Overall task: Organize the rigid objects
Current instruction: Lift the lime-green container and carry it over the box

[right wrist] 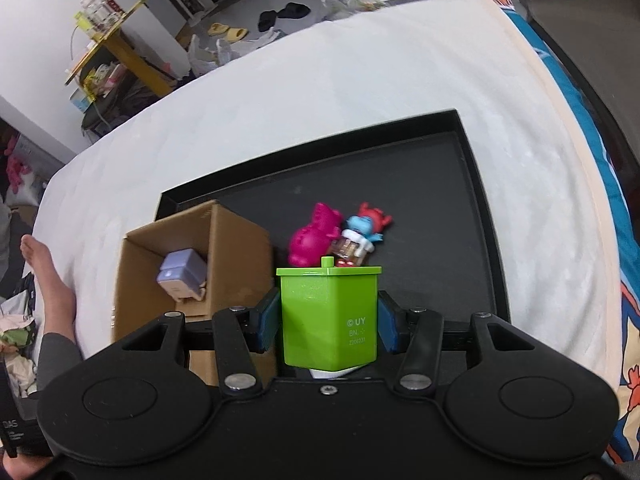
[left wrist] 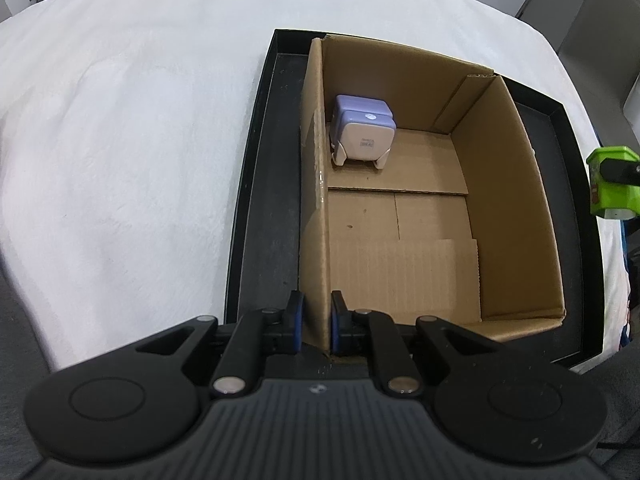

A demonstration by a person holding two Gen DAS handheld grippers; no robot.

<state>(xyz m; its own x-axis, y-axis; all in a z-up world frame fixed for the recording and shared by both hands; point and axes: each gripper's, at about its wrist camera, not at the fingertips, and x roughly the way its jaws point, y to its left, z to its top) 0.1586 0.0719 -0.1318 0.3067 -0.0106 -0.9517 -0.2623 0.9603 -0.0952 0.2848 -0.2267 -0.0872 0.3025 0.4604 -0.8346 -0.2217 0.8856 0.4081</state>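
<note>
Right claw (right wrist: pixel 328 316) tilted steeply downward, green bin (right wrist: pixel 330 320) between its pads.

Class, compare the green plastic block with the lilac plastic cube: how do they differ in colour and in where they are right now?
The green plastic block is bright green; the lilac plastic cube is pale purple and white. The green block is clamped in the right gripper above the black tray; the lilac cube sits inside the cardboard box. Both are boxy, rigid plastic.

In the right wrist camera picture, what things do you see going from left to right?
A person's bare foot → cardboard box with the purple toy inside → green block held in the right gripper → blue-and-red figure.
</note>
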